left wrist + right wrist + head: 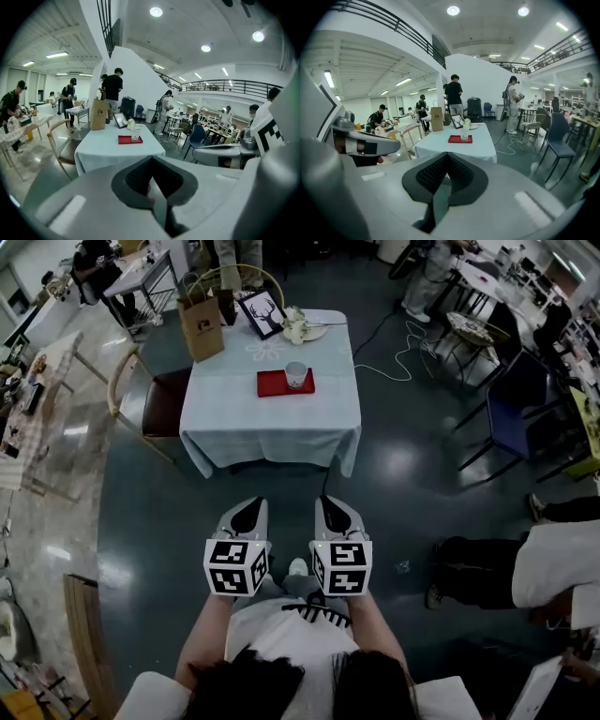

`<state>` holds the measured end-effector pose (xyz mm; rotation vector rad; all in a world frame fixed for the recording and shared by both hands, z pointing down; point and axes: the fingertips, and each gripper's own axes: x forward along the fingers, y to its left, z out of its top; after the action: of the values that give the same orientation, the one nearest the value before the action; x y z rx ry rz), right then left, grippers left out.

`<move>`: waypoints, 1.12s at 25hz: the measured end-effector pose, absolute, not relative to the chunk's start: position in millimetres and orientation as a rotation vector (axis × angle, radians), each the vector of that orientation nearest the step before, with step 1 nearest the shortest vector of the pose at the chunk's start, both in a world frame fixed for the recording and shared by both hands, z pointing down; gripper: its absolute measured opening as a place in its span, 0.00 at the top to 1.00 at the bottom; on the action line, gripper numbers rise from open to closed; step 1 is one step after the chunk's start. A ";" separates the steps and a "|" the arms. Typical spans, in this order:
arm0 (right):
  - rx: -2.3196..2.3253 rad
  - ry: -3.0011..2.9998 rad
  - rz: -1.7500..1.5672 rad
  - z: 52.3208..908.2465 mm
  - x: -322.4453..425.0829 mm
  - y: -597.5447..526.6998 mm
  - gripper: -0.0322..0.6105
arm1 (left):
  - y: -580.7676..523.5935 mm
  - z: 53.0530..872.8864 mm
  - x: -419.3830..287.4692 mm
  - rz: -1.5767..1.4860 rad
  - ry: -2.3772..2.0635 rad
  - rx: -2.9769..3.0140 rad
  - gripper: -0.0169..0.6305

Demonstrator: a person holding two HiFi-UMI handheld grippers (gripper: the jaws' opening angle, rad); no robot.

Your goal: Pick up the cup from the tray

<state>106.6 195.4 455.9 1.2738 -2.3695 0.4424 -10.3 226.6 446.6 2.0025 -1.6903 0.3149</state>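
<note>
Our left claw [249, 506] and right claw [329, 506] are closed and empty. The small pale cup [296, 375] on the red rectangular tray [270, 386] looks light and rigid, so we'd grip its sides.

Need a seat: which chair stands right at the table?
The brown-seated wooden chair at the table's left edge in the head view; the blue chair stands well apart.

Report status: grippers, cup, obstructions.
Left gripper, right gripper shut, empty, well short of table. Cup upright on red tray, untouched. Near table edge unobstructed.
</note>
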 end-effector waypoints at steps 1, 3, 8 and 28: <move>1.277 -2.369 0.447 457.5 107.7 192.3 0.91 | 225.1 447.6 -10.2 0.311 -1.696 1.994 0.97; 1.284 -2.374 0.455 459.9 110.1 184.9 0.91 | 221.8 448.6 -10.4 0.306 -1.712 1.980 0.97; 1.247 -2.420 0.522 463.1 112.6 172.2 0.90 | 214.5 450.2 -13.3 0.250 -1.756 1.918 0.97; 1.226 -2.551 0.535 450.3 83.3 66.7 0.53 | 106.3 451.1 -45.0 0.266 -1.768 1.922 0.97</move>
<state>83.3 66.7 450.3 1.2257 -2.5505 0.5347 -45.0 106.3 451.1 1.9221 -1.7676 0.2659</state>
